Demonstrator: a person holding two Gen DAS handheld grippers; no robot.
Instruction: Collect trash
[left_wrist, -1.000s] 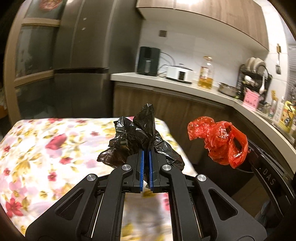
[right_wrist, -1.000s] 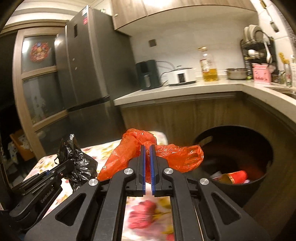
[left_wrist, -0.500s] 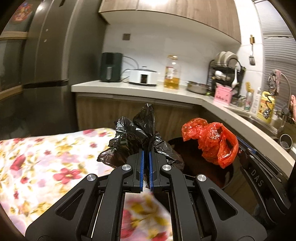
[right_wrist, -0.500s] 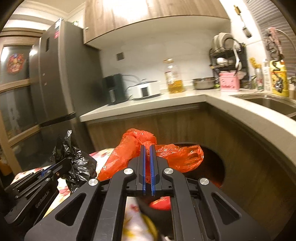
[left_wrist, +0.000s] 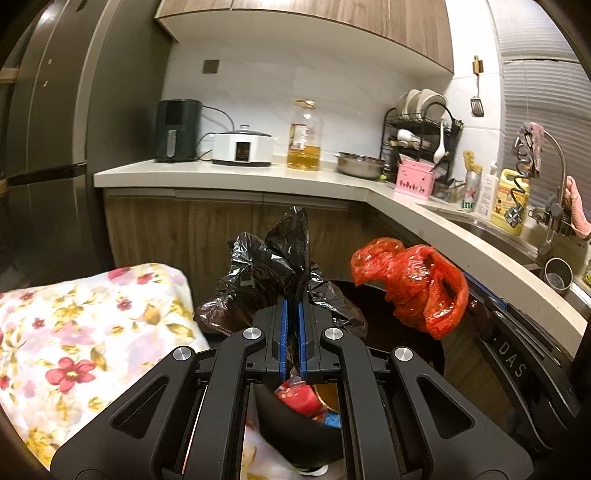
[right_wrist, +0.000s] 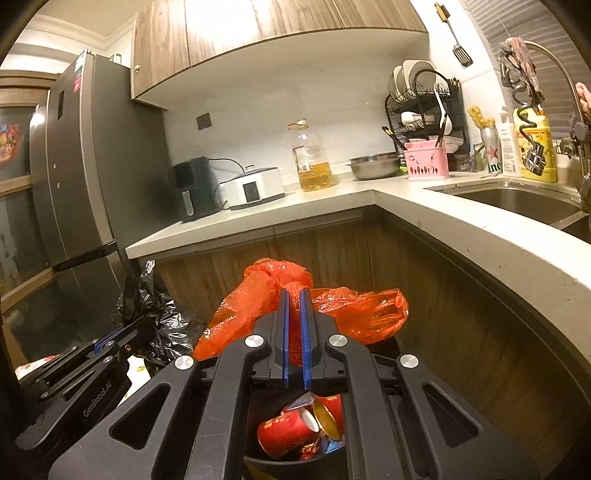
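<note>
My left gripper (left_wrist: 291, 304) is shut on a crumpled black plastic bag (left_wrist: 269, 269) and holds it in the air at the near rim of a black trash bin (left_wrist: 391, 306). My right gripper (right_wrist: 294, 295) is shut on a crumpled red plastic bag (right_wrist: 354, 310) and holds it over the same bin (right_wrist: 291, 461). Red paper cups (right_wrist: 288, 432) lie inside the bin below it. The red bag (left_wrist: 413, 288) also shows in the left wrist view, and the black bag (right_wrist: 155, 314) and left gripper (right_wrist: 110, 343) in the right wrist view.
A table with a floral cloth (left_wrist: 74, 332) stands to the left of the bin. A wooden cabinet front (right_wrist: 443, 295) and curved white counter (right_wrist: 461, 221) wrap behind and right. A grey fridge (right_wrist: 81, 184) stands at the left. A sink (right_wrist: 517, 199) is at the right.
Both grippers have swung right from over the floral table to over the trash bin, each still holding its bag. The bin's inside with the red cups has come into view.
</note>
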